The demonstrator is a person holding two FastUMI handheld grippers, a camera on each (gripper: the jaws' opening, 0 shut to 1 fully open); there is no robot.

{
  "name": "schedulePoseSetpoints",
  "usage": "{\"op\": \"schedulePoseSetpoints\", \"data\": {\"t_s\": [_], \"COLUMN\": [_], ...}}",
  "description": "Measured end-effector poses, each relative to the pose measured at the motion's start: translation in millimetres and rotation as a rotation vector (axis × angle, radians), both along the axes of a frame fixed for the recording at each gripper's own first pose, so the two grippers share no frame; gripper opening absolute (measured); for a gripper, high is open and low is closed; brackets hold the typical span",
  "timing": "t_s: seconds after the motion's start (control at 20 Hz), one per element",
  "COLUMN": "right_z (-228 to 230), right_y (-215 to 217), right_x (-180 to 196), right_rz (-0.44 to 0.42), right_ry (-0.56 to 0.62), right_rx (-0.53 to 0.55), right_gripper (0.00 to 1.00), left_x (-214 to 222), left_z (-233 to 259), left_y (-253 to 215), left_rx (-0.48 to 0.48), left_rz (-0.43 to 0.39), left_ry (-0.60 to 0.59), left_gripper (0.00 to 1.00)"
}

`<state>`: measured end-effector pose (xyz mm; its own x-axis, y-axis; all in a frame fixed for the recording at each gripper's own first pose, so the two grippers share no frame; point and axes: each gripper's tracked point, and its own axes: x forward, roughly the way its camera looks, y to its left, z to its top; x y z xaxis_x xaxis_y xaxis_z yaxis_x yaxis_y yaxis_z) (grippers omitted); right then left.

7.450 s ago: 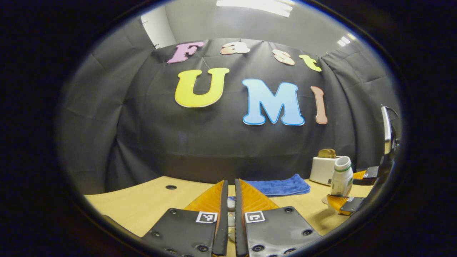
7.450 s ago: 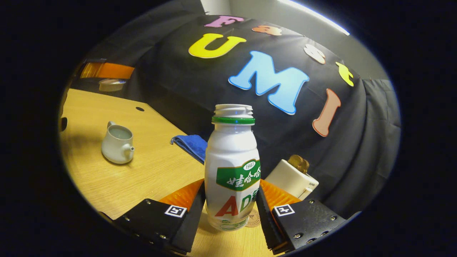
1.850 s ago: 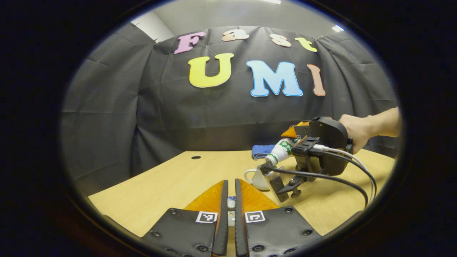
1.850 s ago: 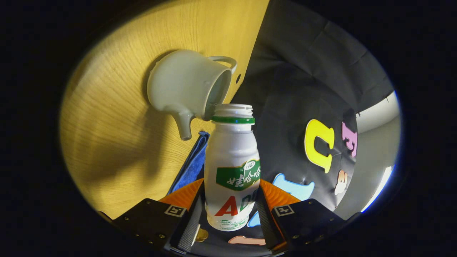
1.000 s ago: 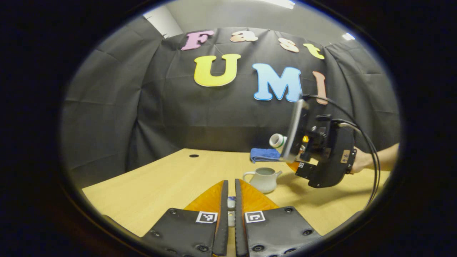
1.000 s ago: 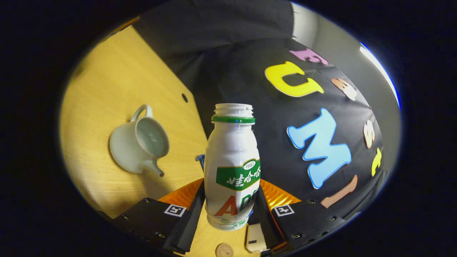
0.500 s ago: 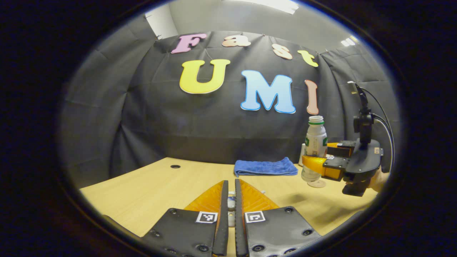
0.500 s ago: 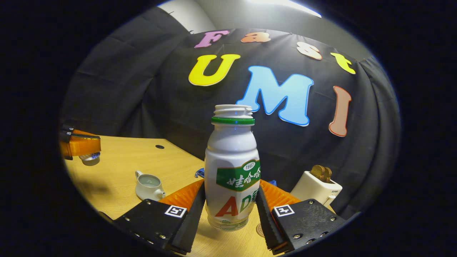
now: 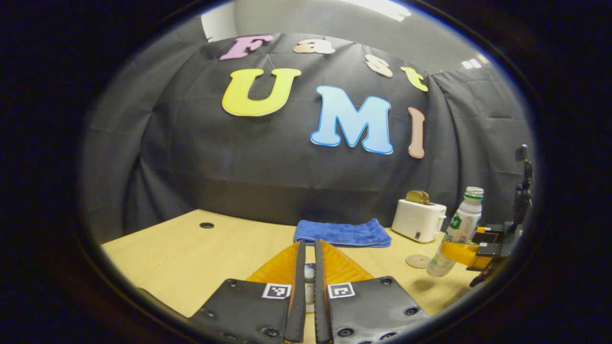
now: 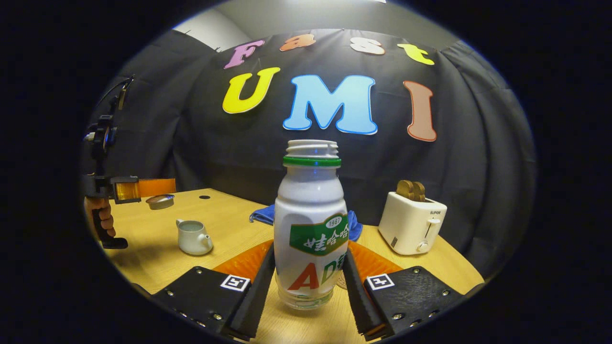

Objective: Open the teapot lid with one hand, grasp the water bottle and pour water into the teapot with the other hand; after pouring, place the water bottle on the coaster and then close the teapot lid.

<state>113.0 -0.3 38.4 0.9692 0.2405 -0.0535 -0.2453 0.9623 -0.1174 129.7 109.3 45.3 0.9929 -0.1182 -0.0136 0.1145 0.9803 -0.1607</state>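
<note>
Fingers of our left gripper (image 9: 306,267) are pressed close on the small teapot lid (image 10: 159,201), a sliver of which we see between them in the left gripper view; from the right gripper view that gripper hangs at the far left with the lid raised above the surface (image 10: 224,224), and a hand (image 10: 100,217) grips its handle. Just right of it the teapot (image 10: 193,236) stands open on the surface, upright, whereas two seconds ago it filled the upper part of that view with the water bottle's mouth at its rim. Next comes the blue cloth (image 9: 342,232), folded near the back wall. Our right gripper (image 10: 310,286) holds the water bottle (image 10: 311,229) with both fingers against its sides; the water bottle now stands nearly upright, no longer tipped over the teapot, and it has travelled away to the right. In the left gripper view its base sits just beside the round coaster (image 9: 418,261), slightly tilted; we cannot tell whether it touches the surface. Farthest right stands the white toaster (image 10: 411,223).
</note>
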Motion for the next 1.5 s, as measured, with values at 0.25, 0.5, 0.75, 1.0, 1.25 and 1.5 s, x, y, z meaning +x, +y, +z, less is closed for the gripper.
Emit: {"op": "schedulePoseSetpoints", "data": {"t_s": [0.25, 0.5, 0.75, 1.0, 1.25, 1.5], "right_z": [-12.3, -18.1, -17.6, -22.9, -28.9, -35.5], "right_y": [-9.4, -14.6, -16.9, -18.8, -18.6, -18.2], "right_x": [-5.6, -3.7, -1.9, -1.7, 1.7, 3.2], "right_rz": [-0.001, -0.006, -0.02, -0.033, -0.034, -0.036], "right_ry": [0.012, 0.039, 0.043, 0.049, 0.06, 0.08], "right_rx": [0.028, 0.045, 0.05, 0.036, 0.025, 0.023], "right_gripper": [0.74, 0.74, 0.74, 0.74, 0.74, 0.74], "left_x": [34.3, 45.3, 48.9, 50.3, 54.4, 50.2], "left_z": [-24.5, -47.9, -54.9, -59.6, -66.4, -69.2], "left_y": [-8.2, -12.1, -12.4, -16.5, -17.1, -26.7], "left_rx": [0.018, 0.065, 0.077, 0.097, 0.072, 0.091], "left_rz": [0.008, 0.021, 0.025, 0.021, 0.014, -0.011], "left_ry": [0.055, 0.102, 0.111, 0.117, 0.14, 0.131], "left_gripper": [0.18, 0.18, 0.1, 0.19, 0.14, 0.44]}}
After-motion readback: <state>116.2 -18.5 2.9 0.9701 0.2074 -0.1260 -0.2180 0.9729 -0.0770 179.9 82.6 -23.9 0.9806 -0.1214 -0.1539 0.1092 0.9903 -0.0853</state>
